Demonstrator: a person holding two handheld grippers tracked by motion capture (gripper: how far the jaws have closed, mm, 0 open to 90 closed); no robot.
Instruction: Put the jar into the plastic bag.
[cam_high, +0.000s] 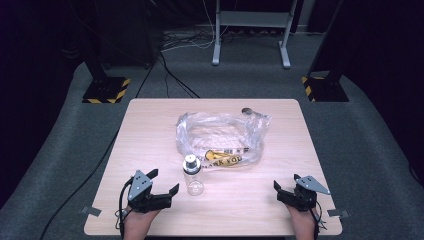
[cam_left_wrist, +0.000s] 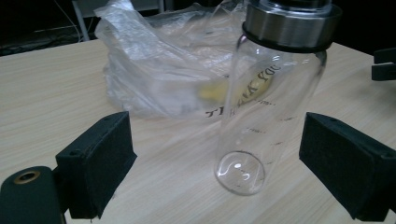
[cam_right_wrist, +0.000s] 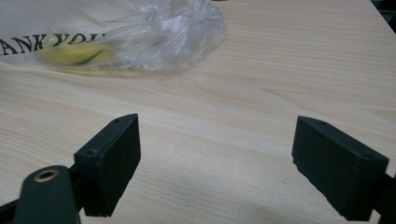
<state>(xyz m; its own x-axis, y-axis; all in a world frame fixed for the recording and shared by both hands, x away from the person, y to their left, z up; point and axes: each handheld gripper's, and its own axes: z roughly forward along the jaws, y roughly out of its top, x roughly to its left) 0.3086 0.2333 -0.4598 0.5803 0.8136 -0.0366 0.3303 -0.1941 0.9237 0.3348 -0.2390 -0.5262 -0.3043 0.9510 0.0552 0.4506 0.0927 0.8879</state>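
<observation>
Bottle (cam_high: 193, 174) upright | plastic bag (cam_high: 220, 137) just behind | table (cam_high: 150, 130)

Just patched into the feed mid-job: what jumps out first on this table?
A clear glass bottle with a metal cap stands upright near the table's front middle, close beside the open left gripper and not held. Behind it lies a crumpled clear plastic bag printed with "THANK YOU". The right gripper, also open, sits at the front right over bare wooden table.
</observation>
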